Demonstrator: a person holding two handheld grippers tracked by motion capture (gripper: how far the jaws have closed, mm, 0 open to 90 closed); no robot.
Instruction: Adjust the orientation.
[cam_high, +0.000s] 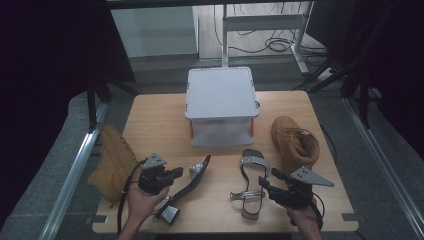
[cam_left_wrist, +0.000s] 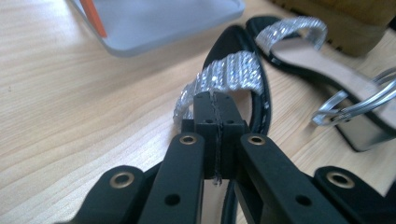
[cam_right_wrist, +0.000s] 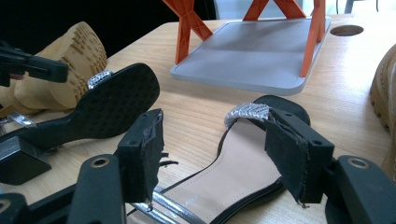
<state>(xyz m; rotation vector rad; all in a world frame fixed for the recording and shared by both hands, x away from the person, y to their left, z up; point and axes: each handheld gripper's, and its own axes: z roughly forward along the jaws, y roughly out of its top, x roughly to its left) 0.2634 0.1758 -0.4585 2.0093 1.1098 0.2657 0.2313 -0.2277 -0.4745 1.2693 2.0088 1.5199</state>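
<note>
Two black sandals with glittering silver toe straps are seen on the pale wood table (cam_high: 150, 120). The left sandal (cam_high: 192, 182) is tipped on its side, its pebbled sole shown; the right sandal (cam_high: 251, 187) lies flat with metallic ankle straps. A grey shelf (cam_high: 221, 102) on orange legs stands behind, tan suede boots (cam_high: 295, 142) flanking. The left gripper (cam_high: 179, 173) is closed, beside the tipped sandal's strap; whether anything is pinched cannot be told. The right gripper (cam_high: 267, 179) is held wide over the flat sandal

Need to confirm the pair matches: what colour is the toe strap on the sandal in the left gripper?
Sparkly silver strap, clearest in the left gripper view.
</note>
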